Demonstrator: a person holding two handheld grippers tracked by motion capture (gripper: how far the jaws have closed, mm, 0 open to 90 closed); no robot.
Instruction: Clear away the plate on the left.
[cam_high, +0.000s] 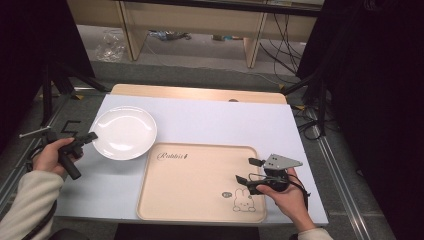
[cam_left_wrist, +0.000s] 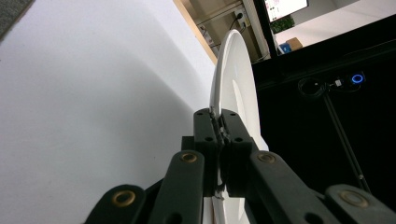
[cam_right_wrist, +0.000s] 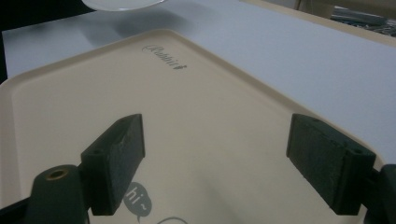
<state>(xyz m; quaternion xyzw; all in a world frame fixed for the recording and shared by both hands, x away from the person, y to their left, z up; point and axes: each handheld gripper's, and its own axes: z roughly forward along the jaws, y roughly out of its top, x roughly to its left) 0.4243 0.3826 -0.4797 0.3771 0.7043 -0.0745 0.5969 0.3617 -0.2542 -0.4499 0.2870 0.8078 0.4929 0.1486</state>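
A white plate (cam_high: 123, 132) sits at the left of the white table, just past the tray's far left corner. My left gripper (cam_high: 91, 135) is shut on the plate's left rim; in the left gripper view the rim of the plate (cam_left_wrist: 233, 79) is pinched between the jaws of that gripper (cam_left_wrist: 219, 135). A beige tray (cam_high: 190, 185) with a rabbit print lies at the near middle. Over the tray's right part my right gripper (cam_high: 248, 170) is held open, with nothing between its jaws; the right gripper view shows this gripper (cam_right_wrist: 233, 154) above the tray (cam_right_wrist: 196, 116), and the plate (cam_right_wrist: 122, 4) at the far edge.
The white table surface (cam_high: 225, 122) stretches behind the tray. A wooden strip (cam_high: 200, 93) runs along its far edge. Dark stands and cables flank the table on both sides.
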